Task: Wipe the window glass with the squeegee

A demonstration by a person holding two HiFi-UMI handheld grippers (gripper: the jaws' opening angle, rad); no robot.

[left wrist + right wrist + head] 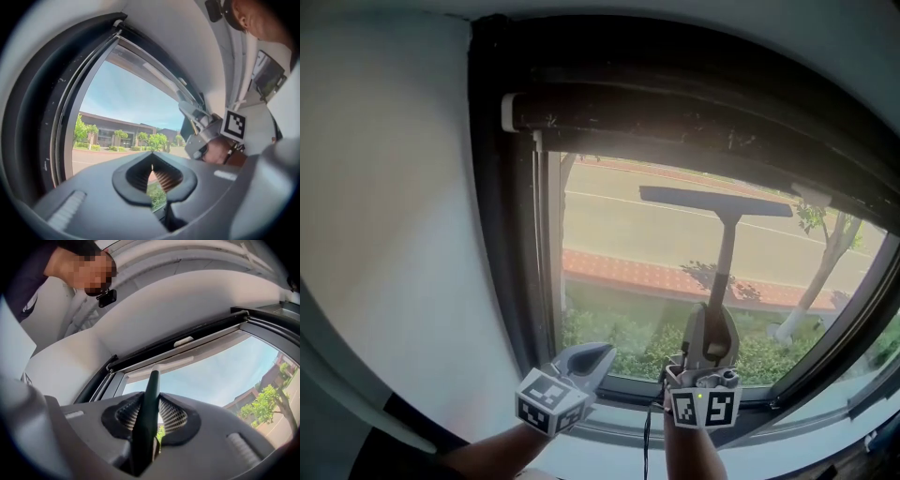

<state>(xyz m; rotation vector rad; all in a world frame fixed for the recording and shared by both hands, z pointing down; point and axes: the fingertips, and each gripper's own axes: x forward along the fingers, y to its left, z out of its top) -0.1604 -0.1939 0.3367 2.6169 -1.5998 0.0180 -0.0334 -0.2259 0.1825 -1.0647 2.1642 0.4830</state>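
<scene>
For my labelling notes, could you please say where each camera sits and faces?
Head view: on the head, facing down at window glass; forearms, left gripper, right gripper show.
Left gripper view: along its shut jaws toward glass; right gripper shows.
Right gripper view: up along the clamped squeegee; person's head shows.
Shared: squeegee, head and right gripper views.

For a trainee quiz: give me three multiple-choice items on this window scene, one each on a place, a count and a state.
1. Where is the squeegee blade? A) high on the window glass B) on the sill C) on the floor
2. How many grippers hold the squeegee? A) none B) one C) two
3. Jaws of the left gripper are: A) wide apart B) shut on a cloth C) together, empty
1 A: the blade lies across the upper glass. 2 B: only the right gripper clamps the handle. 3 C: its jaws meet, nothing between.
</scene>
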